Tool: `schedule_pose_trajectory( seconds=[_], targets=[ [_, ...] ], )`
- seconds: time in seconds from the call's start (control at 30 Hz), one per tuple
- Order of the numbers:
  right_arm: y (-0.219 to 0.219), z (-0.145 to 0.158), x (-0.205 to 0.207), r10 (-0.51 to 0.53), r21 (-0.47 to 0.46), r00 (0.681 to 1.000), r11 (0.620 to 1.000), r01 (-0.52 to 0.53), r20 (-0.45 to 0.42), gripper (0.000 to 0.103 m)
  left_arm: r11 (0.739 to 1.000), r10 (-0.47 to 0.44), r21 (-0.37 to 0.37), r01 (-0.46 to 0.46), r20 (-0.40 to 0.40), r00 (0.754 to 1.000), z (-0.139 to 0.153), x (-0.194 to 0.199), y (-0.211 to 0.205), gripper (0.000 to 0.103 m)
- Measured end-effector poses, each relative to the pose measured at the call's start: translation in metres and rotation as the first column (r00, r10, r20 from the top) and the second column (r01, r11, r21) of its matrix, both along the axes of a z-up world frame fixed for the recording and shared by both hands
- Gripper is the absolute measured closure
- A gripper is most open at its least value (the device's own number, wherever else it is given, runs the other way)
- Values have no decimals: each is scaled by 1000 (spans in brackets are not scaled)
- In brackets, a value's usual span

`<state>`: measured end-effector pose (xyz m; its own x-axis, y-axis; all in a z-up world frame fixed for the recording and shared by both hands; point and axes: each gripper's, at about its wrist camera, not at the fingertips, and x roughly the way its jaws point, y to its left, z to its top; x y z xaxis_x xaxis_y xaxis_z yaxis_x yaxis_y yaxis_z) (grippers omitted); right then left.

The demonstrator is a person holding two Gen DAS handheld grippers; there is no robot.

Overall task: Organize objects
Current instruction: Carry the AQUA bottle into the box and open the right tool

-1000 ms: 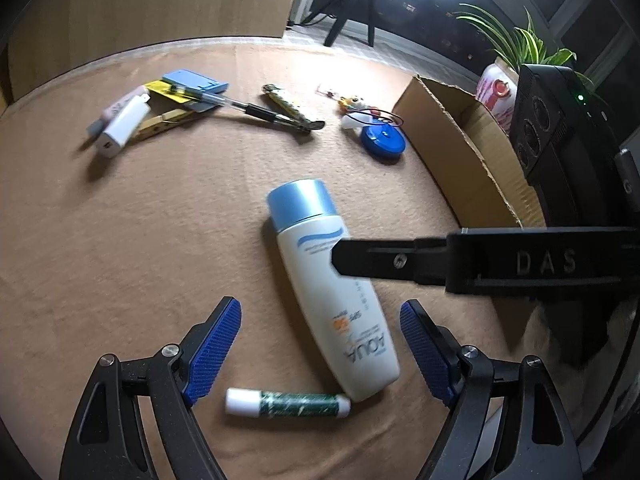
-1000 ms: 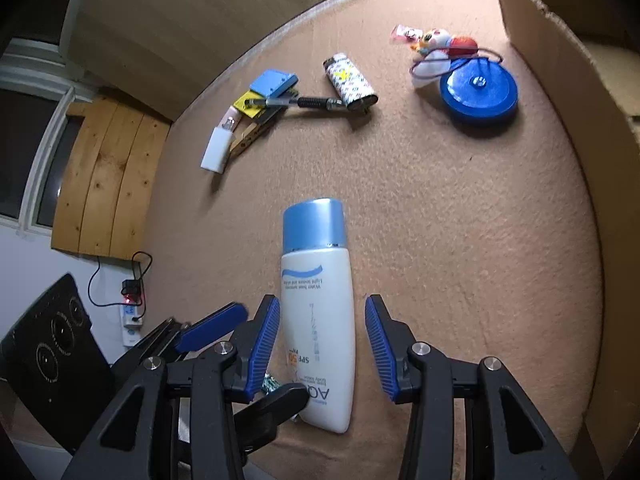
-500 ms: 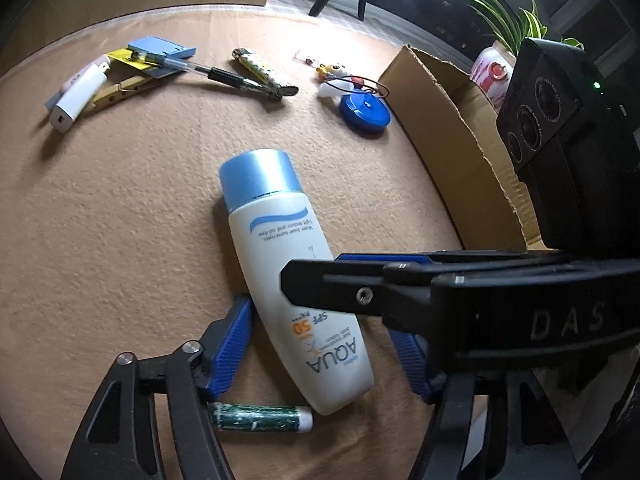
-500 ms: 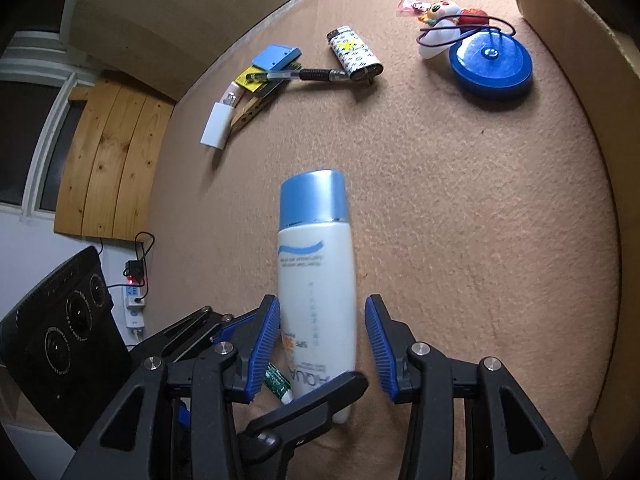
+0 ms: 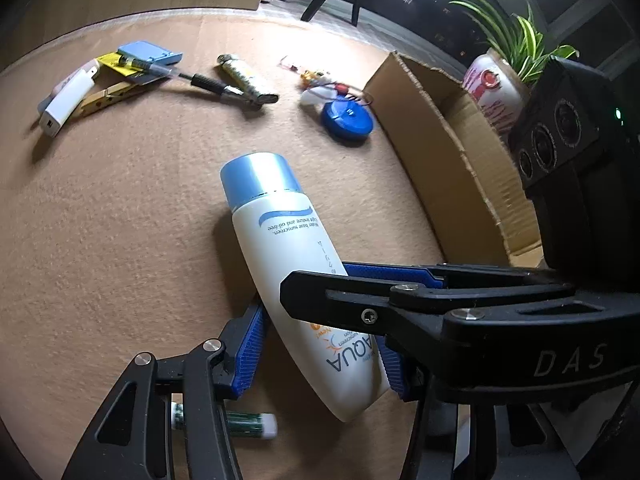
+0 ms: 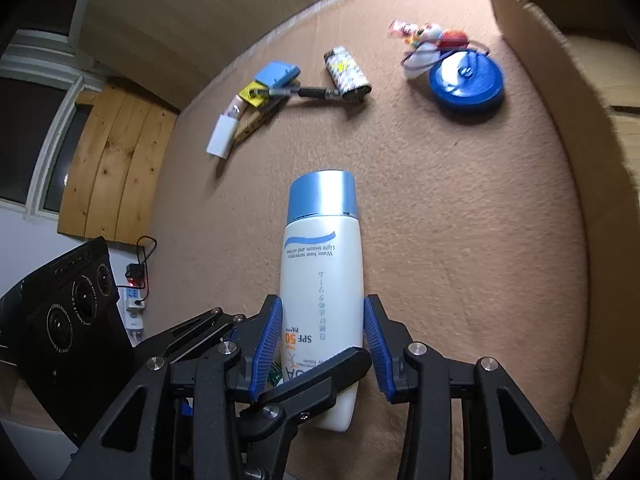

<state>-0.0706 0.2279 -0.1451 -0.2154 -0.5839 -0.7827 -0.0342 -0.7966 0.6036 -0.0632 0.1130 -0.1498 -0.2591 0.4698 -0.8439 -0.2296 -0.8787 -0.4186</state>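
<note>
Left wrist view. Compared with one second earlier, the left gripper (image 5: 320, 354) has advanced from a wide stance short of the bottle (image 5: 298, 280) to a position astride its lower body, and its blue pads (image 5: 250, 354) have narrowed to the bottle's width. The bottle lies on the tan mat (image 5: 100, 220), cap pointing away, its base looking slightly raised, just beside the box (image 5: 448, 152). The right gripper (image 5: 360, 284) crosses the view from the right, one black finger over the label and a blue pad against the bottle's far side. Whether the left pads press the bottle or merely flank it cannot be told. A green stick (image 5: 244, 424) lies behind the left finger, near the bottle's base. The change suggests the bottle is the item chosen for the box.

Right wrist view. The right gripper (image 6: 320, 344) has closed in from a loose straddle half a second earlier; both pads (image 6: 266, 344) now lie against the sides of the bottle (image 6: 322, 276), a narrow grasp on its lower half. The left gripper's finger (image 6: 308, 384) crosses beneath the label. The disc (image 6: 466, 80), lighter (image 6: 346, 70) and pen (image 6: 300, 91) are scattered farther off, and the box wall (image 6: 580, 120) runs along the right.
</note>
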Motion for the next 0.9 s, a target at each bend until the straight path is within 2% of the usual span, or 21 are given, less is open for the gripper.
schedule_pose_trajectory(
  seconds=[0.33, 0.53, 0.73, 0.9],
  targets=[
    [35, 56, 12, -74, 22, 987, 997, 78, -142, 64, 999, -34, 23, 37, -116, 993, 50, -4, 33, 49],
    [77, 82, 16, -146, 28, 966, 987, 156, -212, 64, 995, -84, 41, 94, -188, 979, 83, -15, 75, 49],
    [123, 94, 24, -208, 71, 945, 970, 233, -254, 64, 986, -135, 67, 152, -211, 968, 93, -27, 126, 49],
    [159, 93, 26, -264, 95, 929, 950, 297, -260, 64, 980, -166, 75, 185, -213, 963, 89, -41, 167, 50]
  ],
)
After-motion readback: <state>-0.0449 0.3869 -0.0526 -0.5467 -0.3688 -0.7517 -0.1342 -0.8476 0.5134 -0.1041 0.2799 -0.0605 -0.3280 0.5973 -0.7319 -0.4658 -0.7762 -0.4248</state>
